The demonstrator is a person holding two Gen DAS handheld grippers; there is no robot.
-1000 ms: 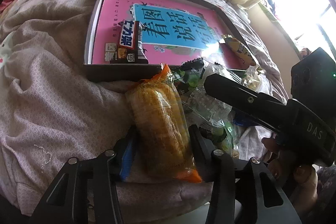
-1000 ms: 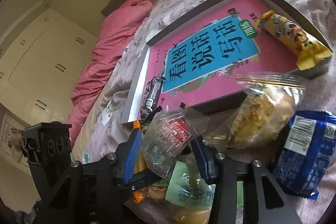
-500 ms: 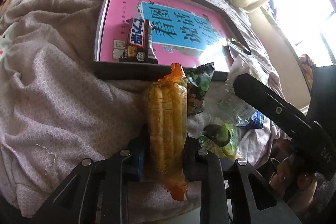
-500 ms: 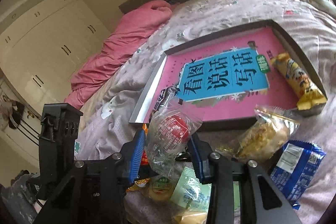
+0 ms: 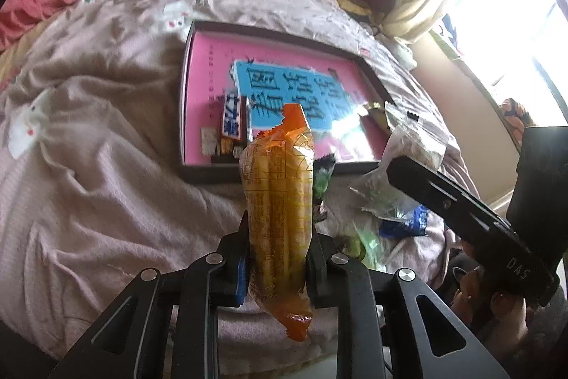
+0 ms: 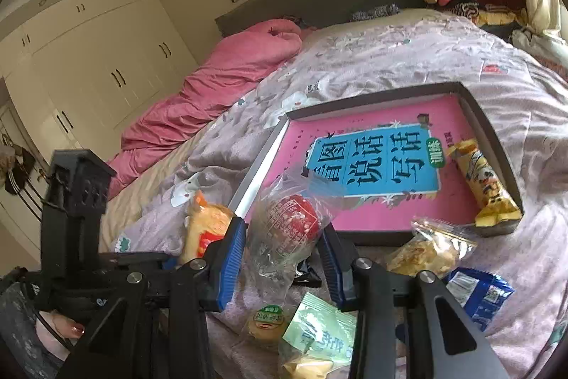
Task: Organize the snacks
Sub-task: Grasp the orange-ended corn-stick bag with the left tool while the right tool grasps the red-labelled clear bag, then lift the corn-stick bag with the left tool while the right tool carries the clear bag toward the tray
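My left gripper (image 5: 277, 258) is shut on an orange snack pack (image 5: 278, 198) and holds it upright above the bed. My right gripper (image 6: 284, 258) is shut on a clear packet with a red label (image 6: 289, 229), lifted off the bedspread. A dark shallow box (image 5: 184, 116) with a pink and blue book cover inside lies ahead; it also shows in the right wrist view (image 6: 497, 144). A chocolate bar (image 5: 232, 121) lies at the box's near left. A yellow snack pack (image 6: 484, 183) lies along its right side.
Loose snacks lie on the bedspread near me: a clear bag of pastry (image 6: 429, 247), a blue packet (image 6: 475, 297), green packets (image 6: 319, 333). A pink quilt (image 6: 220, 77) lies at the bed's head. The right gripper's body (image 5: 472, 222) shows at the right.
My left gripper closed on the orange pack and lifted it off the bed. My right gripper rose with the clear red-label packet. Both views pulled back from the box.
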